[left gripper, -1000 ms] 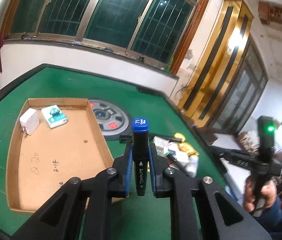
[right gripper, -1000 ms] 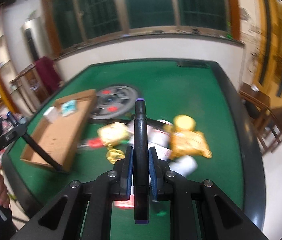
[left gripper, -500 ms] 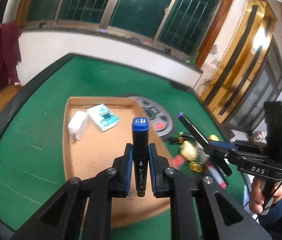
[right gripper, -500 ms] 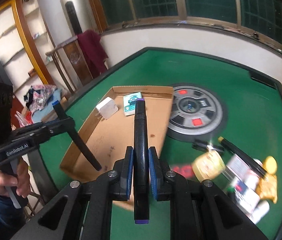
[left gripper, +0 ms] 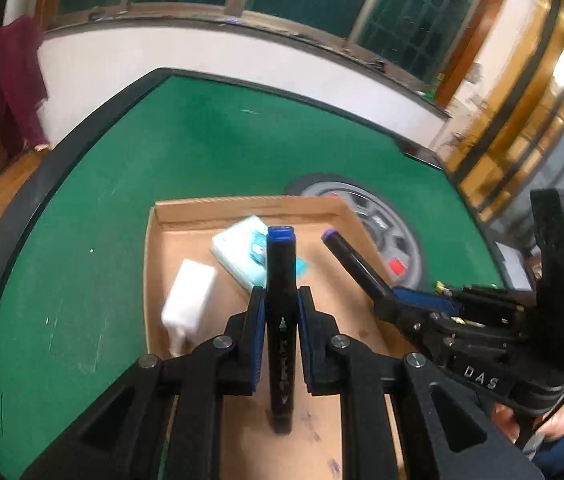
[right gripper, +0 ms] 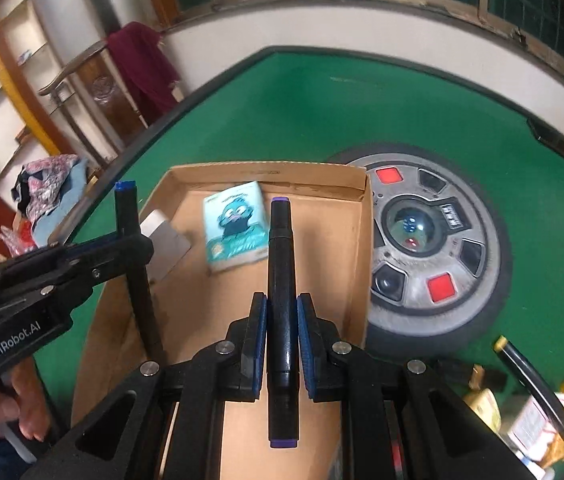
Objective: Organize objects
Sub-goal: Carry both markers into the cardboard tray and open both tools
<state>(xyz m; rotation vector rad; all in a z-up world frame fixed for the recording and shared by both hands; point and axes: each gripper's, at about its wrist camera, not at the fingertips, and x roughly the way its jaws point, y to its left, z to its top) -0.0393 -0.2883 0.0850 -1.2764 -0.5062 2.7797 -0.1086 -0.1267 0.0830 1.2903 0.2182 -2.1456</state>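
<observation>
Left gripper (left gripper: pixel 280 312) clamped tight on blue-capped marker (left gripper: pixel 281 276); right gripper (right gripper: pixel 281 320) pinched purple-capped marker (right gripper: pixel 281 280); both hung over cardboard tray (right gripper: pixel 356 248); inside sat white adapter (left gripper: pixel 190 296), teal card pack (right gripper: pixel 234 224); beyond, green mahjong table (left gripper: pixel 218 152).

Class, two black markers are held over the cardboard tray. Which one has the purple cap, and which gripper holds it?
The purple-capped marker is clamped in the right gripper. The left gripper holds the blue-capped marker.
</observation>
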